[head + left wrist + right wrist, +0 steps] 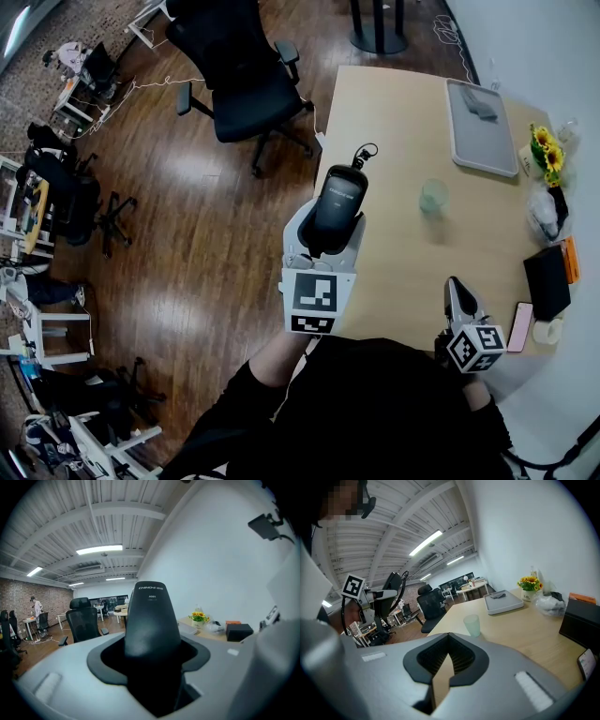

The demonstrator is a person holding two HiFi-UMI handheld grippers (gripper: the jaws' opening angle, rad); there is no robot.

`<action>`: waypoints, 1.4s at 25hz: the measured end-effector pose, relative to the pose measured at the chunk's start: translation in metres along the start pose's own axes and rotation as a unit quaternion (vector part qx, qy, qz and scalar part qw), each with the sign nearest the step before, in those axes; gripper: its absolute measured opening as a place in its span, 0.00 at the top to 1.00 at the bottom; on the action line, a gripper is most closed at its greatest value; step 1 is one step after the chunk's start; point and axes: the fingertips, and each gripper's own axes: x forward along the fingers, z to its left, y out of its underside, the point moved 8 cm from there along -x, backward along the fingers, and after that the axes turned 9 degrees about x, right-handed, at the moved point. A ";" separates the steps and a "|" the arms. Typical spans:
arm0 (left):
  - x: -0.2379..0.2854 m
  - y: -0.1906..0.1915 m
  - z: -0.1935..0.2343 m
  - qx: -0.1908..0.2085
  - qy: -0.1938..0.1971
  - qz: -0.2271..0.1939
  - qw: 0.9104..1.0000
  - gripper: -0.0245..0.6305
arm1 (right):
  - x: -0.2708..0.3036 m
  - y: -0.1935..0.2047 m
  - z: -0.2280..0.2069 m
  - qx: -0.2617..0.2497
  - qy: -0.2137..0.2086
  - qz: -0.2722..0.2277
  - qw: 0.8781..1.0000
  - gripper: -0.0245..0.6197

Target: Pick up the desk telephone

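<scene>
The black telephone handset (337,200) is held up in the air over the desk's left edge, its short curled cord (362,155) hanging off the far end. My left gripper (325,236) is shut on it. In the left gripper view the handset (151,616) stands upright between the jaws of the left gripper (152,674) and fills the middle. My right gripper (458,292) hovers low over the desk's near edge, jaws together and holding nothing. The right gripper (449,641) shows only bare table in its view, where the left gripper and handset (390,591) appear at the left.
On the wooden desk (394,281) stand a pale green cup (433,197), a grey tray (480,114), sunflowers (547,155), a plastic bag (544,211), a black box (547,281), a smartphone (519,326) and a tape roll (547,331). A black office chair (239,84) stands left of the desk.
</scene>
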 end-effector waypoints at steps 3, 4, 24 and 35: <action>0.000 0.001 0.000 -0.001 0.000 0.001 1.000 0.56 | 0.000 0.000 0.000 0.000 0.001 0.000 1.000 0.96; 0.000 0.002 0.000 -0.002 0.000 0.001 1.000 0.56 | 0.000 0.000 0.000 0.000 0.001 0.000 1.000 0.96; 0.001 0.007 0.001 -0.004 0.008 0.009 1.000 0.56 | 0.000 0.002 0.002 0.006 0.003 -0.001 1.000 0.96; 0.002 0.008 0.001 -0.004 0.008 0.011 1.000 0.56 | 0.000 0.001 0.004 0.004 -0.004 -0.002 1.000 0.96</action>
